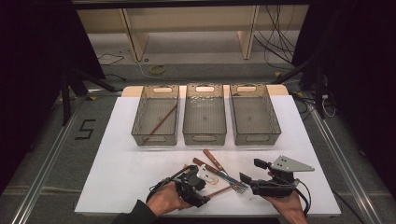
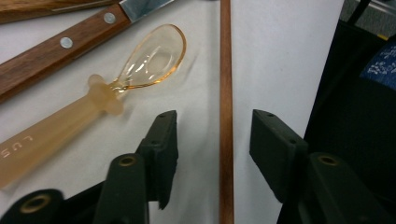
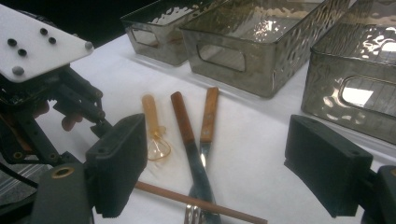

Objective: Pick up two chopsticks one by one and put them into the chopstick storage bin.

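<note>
While straddling the brown chopstick (image 2: 226, 116) at bottom centre of the left gripper view, left gripper (image 2: 212, 140) half narrowed, pads either side of the stick, not yet pressing on it. Stick running straight up the frame on the white mat (image 2: 280, 60). Amber spoon (image 2: 116, 88) lying just to the upper left of the jaws, wooden knife handle (image 2: 60, 51) above that.

Down in the lower middle of the high view, same left gripper (image 1: 205, 179) over the cutlery pile, right gripper (image 1: 247, 179) just to its right, jaws spread wide with nothing between. In the right gripper view, knife (image 3: 187, 135) and fork (image 3: 205, 126) crossed at centre. Three grey bins (image 1: 204, 119) side by side above, second chopstick (image 1: 161, 122) inside the left one.
</note>
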Tool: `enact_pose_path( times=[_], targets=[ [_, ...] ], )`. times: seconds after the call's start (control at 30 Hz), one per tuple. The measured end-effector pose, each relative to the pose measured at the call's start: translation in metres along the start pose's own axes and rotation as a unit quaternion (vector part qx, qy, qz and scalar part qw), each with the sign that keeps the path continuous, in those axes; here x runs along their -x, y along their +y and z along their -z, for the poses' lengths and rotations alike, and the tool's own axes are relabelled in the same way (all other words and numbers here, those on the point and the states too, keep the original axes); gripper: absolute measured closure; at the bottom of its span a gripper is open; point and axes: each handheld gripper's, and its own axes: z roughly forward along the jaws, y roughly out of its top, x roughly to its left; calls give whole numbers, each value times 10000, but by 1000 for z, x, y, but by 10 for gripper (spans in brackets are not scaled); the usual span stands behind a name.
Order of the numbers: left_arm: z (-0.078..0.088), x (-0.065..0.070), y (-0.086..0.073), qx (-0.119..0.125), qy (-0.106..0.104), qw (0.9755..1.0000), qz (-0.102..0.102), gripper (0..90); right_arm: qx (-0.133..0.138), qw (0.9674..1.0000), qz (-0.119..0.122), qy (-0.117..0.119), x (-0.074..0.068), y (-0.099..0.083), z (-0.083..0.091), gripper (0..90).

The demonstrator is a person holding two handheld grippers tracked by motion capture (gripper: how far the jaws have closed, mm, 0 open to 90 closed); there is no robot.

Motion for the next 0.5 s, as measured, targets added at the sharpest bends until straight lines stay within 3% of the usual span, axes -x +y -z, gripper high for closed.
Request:
enact_pose_path(
  times=[0.23, 0.5],
  targets=[
    [-4, 4, 0, -130, -10, 9998, -172, 653, 13, 10000, -4, -6, 0, 0, 0, 221],
    [-5, 5, 1, -217, 124, 9993, -274, 754, 21, 10000, -3, -14, 0, 0, 0, 221]
  ],
)
